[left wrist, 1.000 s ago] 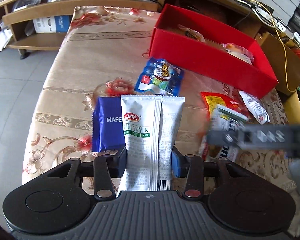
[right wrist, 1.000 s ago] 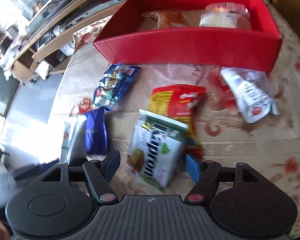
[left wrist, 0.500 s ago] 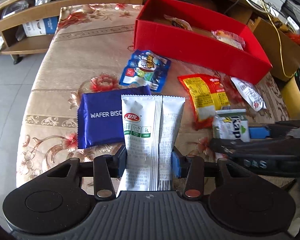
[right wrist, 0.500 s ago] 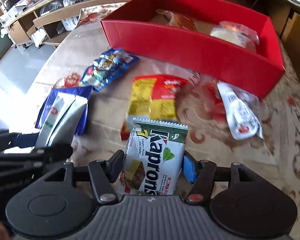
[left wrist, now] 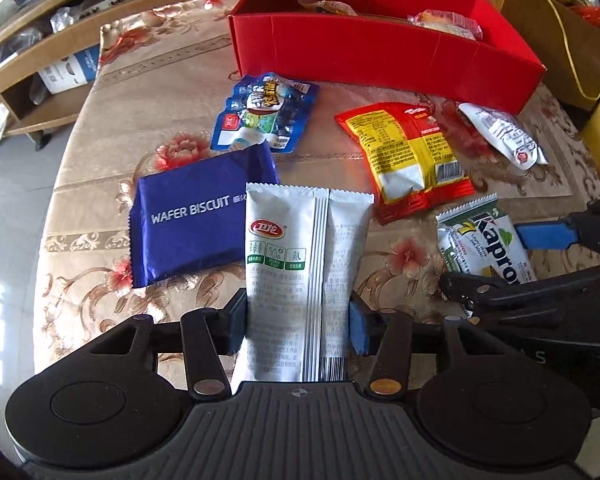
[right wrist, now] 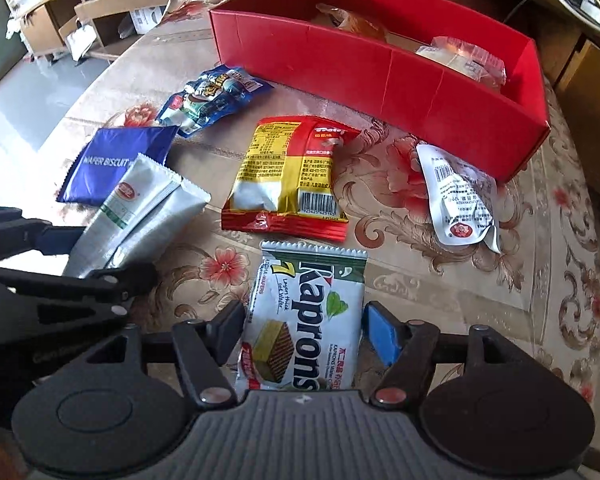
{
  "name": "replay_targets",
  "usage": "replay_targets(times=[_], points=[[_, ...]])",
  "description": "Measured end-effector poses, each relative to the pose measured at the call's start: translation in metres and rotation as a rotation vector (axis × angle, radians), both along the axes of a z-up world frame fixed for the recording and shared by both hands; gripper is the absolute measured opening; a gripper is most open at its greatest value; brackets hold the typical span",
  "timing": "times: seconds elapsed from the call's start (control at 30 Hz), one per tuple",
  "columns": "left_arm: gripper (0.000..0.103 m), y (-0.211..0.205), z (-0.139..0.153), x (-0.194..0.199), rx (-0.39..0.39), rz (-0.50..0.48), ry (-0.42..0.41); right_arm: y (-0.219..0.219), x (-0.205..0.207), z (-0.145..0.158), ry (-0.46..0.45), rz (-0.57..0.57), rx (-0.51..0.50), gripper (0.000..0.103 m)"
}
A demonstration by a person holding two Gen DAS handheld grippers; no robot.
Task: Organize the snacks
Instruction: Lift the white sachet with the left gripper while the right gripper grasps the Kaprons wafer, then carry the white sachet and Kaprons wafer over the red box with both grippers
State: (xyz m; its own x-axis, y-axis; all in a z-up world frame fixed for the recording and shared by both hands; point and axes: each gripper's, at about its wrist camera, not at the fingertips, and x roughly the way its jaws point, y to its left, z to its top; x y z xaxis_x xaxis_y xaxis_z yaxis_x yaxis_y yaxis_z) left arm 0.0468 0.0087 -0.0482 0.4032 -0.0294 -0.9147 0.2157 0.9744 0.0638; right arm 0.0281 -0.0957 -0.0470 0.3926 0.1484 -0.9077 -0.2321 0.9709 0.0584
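My left gripper (left wrist: pixel 298 322) is shut on a white stick-shaped snack packet (left wrist: pixel 300 264), held above the table; it also shows in the right wrist view (right wrist: pixel 128 216). My right gripper (right wrist: pixel 304 332) is shut on a white and green Kaprons wafer packet (right wrist: pixel 306 320), which also shows in the left wrist view (left wrist: pixel 486 240). The red box (right wrist: pixel 380 64) stands at the far side and holds two wrapped snacks (right wrist: pixel 460 56). On the table lie a blue wafer biscuit packet (left wrist: pixel 196 216), a blue printed bag (left wrist: pixel 266 112), a red and yellow bag (left wrist: pixel 410 152) and a small white pouch (left wrist: pixel 504 134).
The table wears a beige flowered cloth (left wrist: pixel 140 92). Wooden shelves (left wrist: pixel 32 60) with boxes stand behind it to the left. A cardboard box (left wrist: pixel 552 40) and cables sit to the right of the red box. The grey floor (left wrist: pixel 4 168) lies left of the table.
Both grippers have risen and drawn back, each with its packet. The right gripper closed on the Kaprons packet and lifted it off the red and yellow bag.
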Motion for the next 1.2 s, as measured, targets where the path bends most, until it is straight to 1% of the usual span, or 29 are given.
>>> replay_targets(times=[0.1, 0.23, 0.33, 0.37, 0.43, 0.5, 0.53, 0.6, 0.73, 0.9, 1.2], points=[[0.059, 0.003, -0.001, 0.000, -0.003, 0.003, -0.004, 0.002, 0.000, -0.001, -0.001, 0.002, -0.009, 0.067], [0.058, 0.006, -0.002, -0.008, -0.010, -0.009, -0.041, 0.002, 0.001, -0.003, -0.001, 0.021, -0.003, 0.073], [0.059, 0.005, -0.002, -0.009, -0.014, -0.005, -0.055, 0.002, 0.000, -0.004, -0.009, 0.019, -0.001, 0.073], [0.059, 0.003, -0.002, -0.009, -0.005, -0.010, -0.056, 0.002, -0.001, -0.004, -0.015, 0.021, -0.003, 0.073], [0.058, 0.003, -0.001, -0.010, -0.010, -0.011, -0.052, 0.003, -0.004, -0.003, -0.025, 0.019, -0.011, 0.071], [0.056, 0.002, -0.001, -0.011, -0.010, -0.020, -0.051, 0.003, -0.005, -0.001, -0.027, 0.012, -0.014, 0.063], [0.055, 0.001, 0.000, -0.012, -0.015, -0.028, -0.049, 0.003, -0.006, 0.001, -0.032, 0.009, -0.016, 0.057], [0.054, 0.000, 0.000, -0.014, -0.022, -0.035, -0.048, 0.001, -0.006, 0.003, -0.028, 0.002, -0.009, 0.057], [0.052, -0.005, 0.002, -0.020, -0.034, -0.052, -0.058, 0.000, -0.012, 0.010, -0.056, 0.001, -0.020, 0.057], [0.052, -0.006, 0.012, -0.028, -0.014, -0.047, -0.098, -0.003, -0.021, 0.025, -0.100, -0.007, 0.008, 0.057], [0.052, -0.018, 0.035, -0.034, 0.018, -0.056, -0.166, -0.010, -0.031, 0.041, -0.139, -0.027, 0.036, 0.057]])
